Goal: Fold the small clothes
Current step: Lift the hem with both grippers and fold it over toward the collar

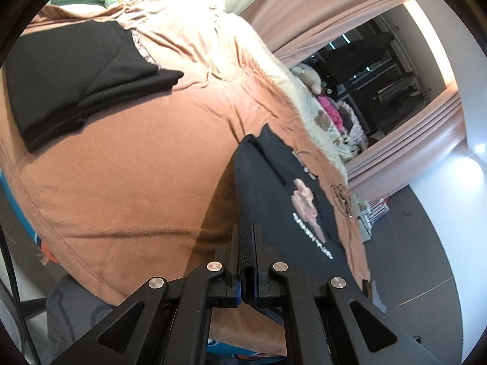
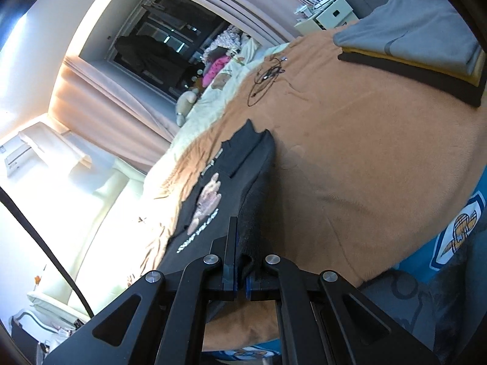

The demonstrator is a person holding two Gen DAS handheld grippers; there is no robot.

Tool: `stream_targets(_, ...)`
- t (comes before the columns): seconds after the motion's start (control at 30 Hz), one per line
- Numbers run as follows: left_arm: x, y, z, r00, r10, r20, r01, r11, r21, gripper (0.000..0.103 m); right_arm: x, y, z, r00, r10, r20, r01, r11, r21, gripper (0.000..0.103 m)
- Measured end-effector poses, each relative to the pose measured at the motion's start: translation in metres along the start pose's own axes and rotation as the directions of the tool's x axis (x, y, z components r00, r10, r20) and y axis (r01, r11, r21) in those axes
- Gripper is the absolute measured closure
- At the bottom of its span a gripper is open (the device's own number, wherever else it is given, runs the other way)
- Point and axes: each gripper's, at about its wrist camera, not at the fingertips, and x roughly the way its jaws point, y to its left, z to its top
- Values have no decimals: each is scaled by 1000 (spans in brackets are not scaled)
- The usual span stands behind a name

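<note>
My left gripper [image 1: 246, 243] was clamped tight on the near hem of the dark printed T-shirt [image 1: 274, 188], and my right gripper [image 2: 243, 243] was pinched shut on the same hem further along. The shirt hung from both grips and trailed onto the orange blanket [image 1: 137, 167]. To fold it well, I judged I should keep both corners level and taut. Its far end and sleeves were hard to make out.
</note>
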Motion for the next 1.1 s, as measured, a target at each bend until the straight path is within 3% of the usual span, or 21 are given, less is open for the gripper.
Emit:
stream_targets(0.4,-87,-16,-16,994,-70,86,69,997,17,99,-61,-10,-15,994,100,45,-98,994,-40,103)
stream_targets(0.73,-165,-34,-18,977,-138,160,133,990,45,99,-98,-10,-28,979,183,90,-174,979,-104,103)
stream_targets(0.93,-198,-34,-16,965,-173,195,164,985,61,99,-101,-12,-35,970,215,109,-199,969,-146,103)
stream_targets(1.1,-204,-28,-13,963,-166,211,156,986,63,101,-87,-24,-35,974,202,103,-184,970,-158,103)
